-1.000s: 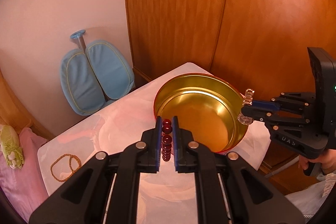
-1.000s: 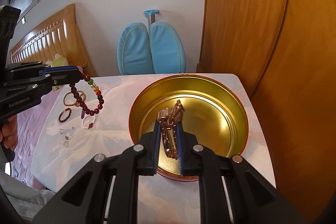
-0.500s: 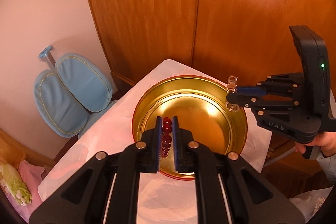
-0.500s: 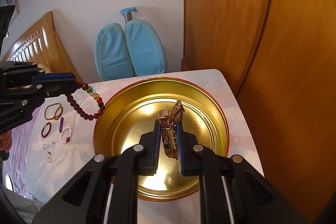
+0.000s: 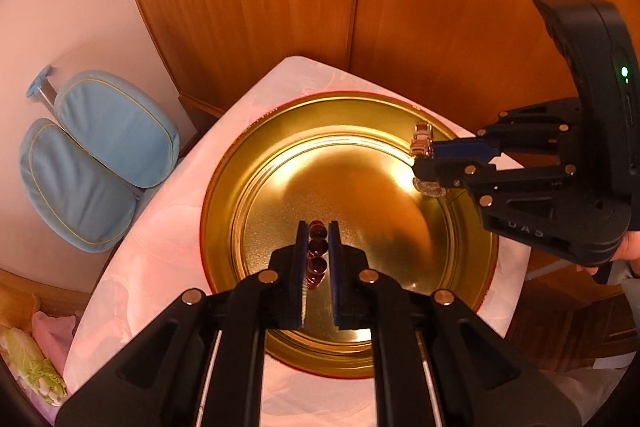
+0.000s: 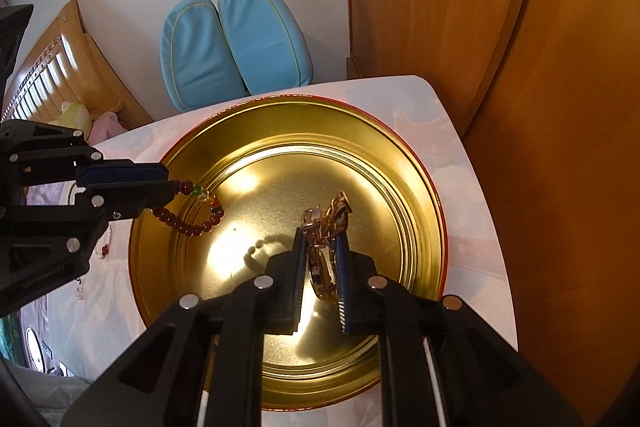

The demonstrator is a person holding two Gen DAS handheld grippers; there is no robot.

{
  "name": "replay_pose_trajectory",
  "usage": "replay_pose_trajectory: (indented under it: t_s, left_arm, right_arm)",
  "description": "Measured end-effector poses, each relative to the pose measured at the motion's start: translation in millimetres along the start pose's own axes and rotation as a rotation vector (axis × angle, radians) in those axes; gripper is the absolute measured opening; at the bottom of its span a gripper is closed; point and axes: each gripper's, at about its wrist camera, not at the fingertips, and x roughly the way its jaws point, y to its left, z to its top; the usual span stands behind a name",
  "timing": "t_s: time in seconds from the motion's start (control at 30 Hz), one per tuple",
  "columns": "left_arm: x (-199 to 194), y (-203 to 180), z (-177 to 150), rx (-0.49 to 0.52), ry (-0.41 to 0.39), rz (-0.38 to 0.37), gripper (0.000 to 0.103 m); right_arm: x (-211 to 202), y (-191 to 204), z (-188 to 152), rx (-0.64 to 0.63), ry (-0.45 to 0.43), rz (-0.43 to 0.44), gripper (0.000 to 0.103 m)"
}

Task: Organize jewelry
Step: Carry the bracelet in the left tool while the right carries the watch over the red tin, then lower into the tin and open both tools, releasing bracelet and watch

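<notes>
The red bead bracelet (image 6: 188, 211) hangs in a loop from the left gripper (image 5: 318, 239), whose jaws are narrow and pinched on its beads; the loop dangles just inside the left rim of the round gold tin (image 6: 416, 163), above the floor of the tin and not yet resting on it. The gold link bracelet (image 6: 326, 223) is clamped between the narrow jaws of the right gripper (image 6: 320, 247), held over the middle of the tin, and looks clear of the bottom.

A second ago the left gripper held the bead bracelet out over the desk (image 6: 452, 131), beside the tin; half a second ago it was at the rim; now both grippers have come in over the tin. The carrying is probably finished, and what is left for these two pieces is to lower and release them.

The tin sits at the desk's far right corner, close to the wooden wardrobe doors (image 5: 280, 7). Near the desk's left edge a pearl bracelet (image 6: 105, 247) and small loose pieces wait, partly hidden behind the left gripper.
</notes>
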Motion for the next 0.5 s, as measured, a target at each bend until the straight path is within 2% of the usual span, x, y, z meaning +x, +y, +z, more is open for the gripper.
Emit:
replay_pose_trajectory:
  t_s: [0.23,0.5]
  left_arm:
    - [23.0,1.3,0.4,0.010,0.073,0.008,0.010]
    - [33.1,-11.9,-10.4,0.084,0.122,0.043,0.010]
  right_arm:
    - [26.4,4.3,-1.3,-0.041,0.085,0.025,0.016]
    - [49.8,8.3,-10.2,-0.081,0.173,0.040,0.016]
